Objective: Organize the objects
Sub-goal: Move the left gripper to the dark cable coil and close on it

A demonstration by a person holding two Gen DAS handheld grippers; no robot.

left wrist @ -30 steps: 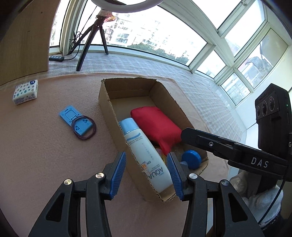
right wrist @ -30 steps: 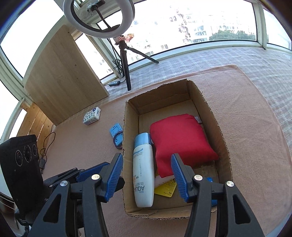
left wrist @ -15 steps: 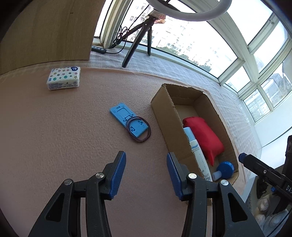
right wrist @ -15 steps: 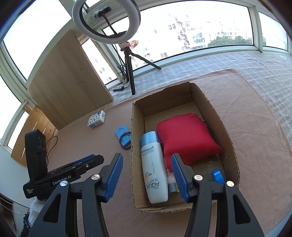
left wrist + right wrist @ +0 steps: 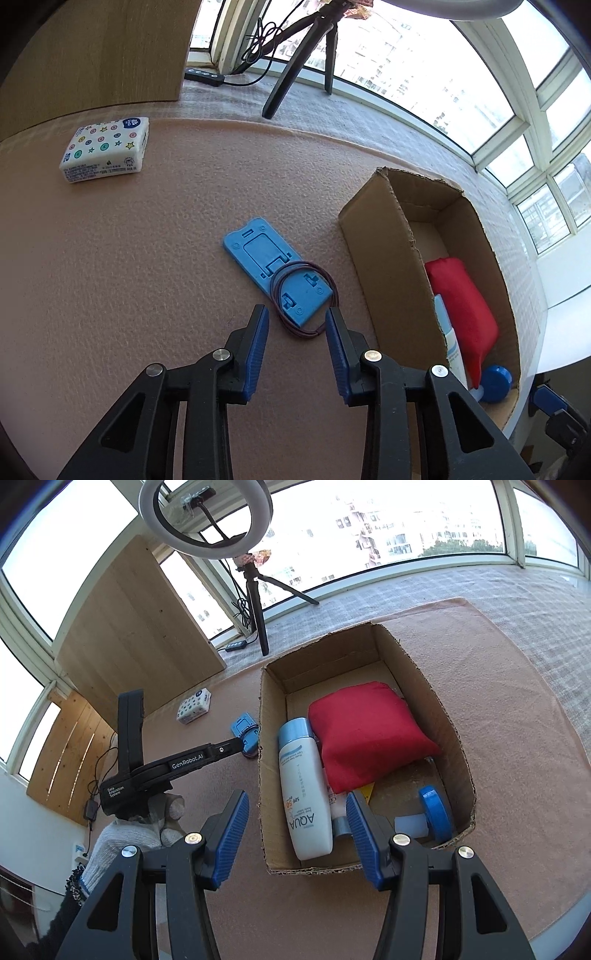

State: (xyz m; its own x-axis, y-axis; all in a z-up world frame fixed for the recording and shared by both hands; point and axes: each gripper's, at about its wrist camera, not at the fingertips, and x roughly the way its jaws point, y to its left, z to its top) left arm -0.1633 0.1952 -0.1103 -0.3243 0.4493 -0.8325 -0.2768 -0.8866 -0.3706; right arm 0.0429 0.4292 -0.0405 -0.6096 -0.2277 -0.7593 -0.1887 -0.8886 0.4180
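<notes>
Tabletop [image 5: 110, 277] covered in pinkish-brown felt carries an open brown cardboard box [image 5: 384, 258], holding a red fabric pouch [image 5: 461, 306], a white sunscreen bottle with a pale-blue cap [image 5: 303, 786] and a blue-capped small bottle [image 5: 432, 816]. At 9 o'clock from the box lies a flat blue plastic phone stand [image 5: 277, 273] with a dark thin hair-tie loop [image 5: 303, 299] resting on it. The left hand-held gripper [image 5: 297, 325] hovers spread just before the loop, gripping nothing. The right hand-held gripper [image 5: 297, 812], also spread and empty, hangs over the box's near end. A white star-patterned tissue pack [image 5: 105, 151] sits well apart at 10 o'clock.
</notes>
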